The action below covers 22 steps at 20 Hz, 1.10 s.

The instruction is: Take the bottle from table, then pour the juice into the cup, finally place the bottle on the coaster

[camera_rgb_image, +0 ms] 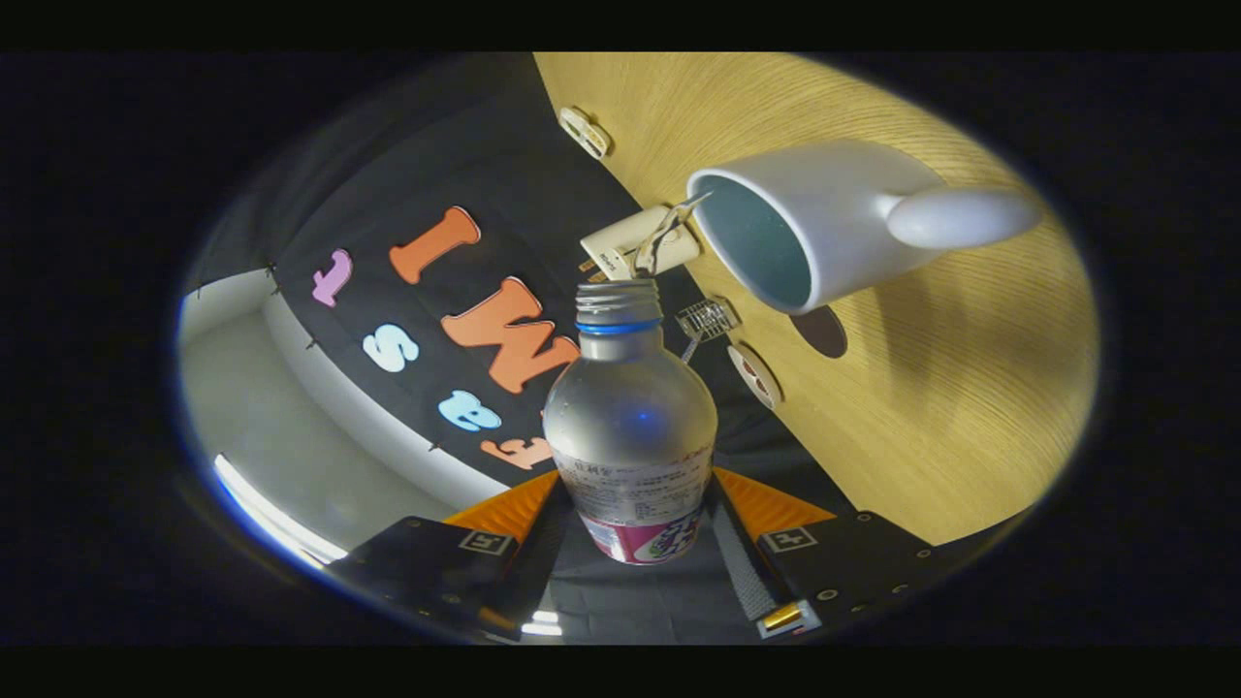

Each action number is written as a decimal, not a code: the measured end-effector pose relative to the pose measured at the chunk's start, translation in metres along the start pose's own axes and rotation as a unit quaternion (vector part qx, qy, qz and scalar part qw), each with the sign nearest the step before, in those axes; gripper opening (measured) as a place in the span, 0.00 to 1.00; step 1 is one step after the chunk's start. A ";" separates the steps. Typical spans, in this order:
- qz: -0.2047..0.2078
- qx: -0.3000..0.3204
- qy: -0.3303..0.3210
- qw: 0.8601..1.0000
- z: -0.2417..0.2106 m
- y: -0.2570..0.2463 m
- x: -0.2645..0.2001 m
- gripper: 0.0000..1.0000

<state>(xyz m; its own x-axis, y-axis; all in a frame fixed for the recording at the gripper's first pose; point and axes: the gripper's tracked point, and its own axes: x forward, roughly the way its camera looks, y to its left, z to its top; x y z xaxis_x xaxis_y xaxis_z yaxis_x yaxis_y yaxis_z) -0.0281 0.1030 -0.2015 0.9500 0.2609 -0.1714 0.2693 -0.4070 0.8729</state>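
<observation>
The gripper (pixel 635 543) has its two fingers closed against the lower body of the clear plastic bottle with a blue neck ring and a pink-and-white label (pixel 630 436) — one finger on each side, both pressing on the labelled part. The bottle sits between the fingers and points forward along them, its cap off and its threaded mouth open. No liquid can be made out inside the clear body; whether any remains cannot be told.

The whole view is rolled, so the pale wood-grain surface (pixel 931 388) appears tilted up on one side. On that surface stands the white ceramic cup with a rounded handle (pixel 824 223), its mouth turned toward the bottle and its interior showing a dark blue-green tone. The bottle mouth lies just short of the cup's rim and slightly to one side — near, not touching.

A dark round coaster (pixel 822 332) lies on the surface partly behind the cup. Beyond the bottle mouth, at the surface's edge, are a cream-coloured plug adapter (pixel 630 247) and a small wire basket (pixel 708 318). A white round disc (pixel 756 376) lies close by.
</observation>
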 end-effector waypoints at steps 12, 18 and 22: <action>0.019 0.023 0.007 1.000 -0.014 0.008 0.003 0.78; 0.028 0.032 0.014 0.999 -0.021 0.007 0.000 0.78; 0.039 0.042 0.019 0.998 -0.023 0.010 0.000 0.78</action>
<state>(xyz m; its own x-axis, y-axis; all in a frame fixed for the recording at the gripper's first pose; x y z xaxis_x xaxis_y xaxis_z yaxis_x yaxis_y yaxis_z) -0.0291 0.1192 -0.1818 0.9623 0.2584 -0.0853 0.2083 -0.4982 0.8417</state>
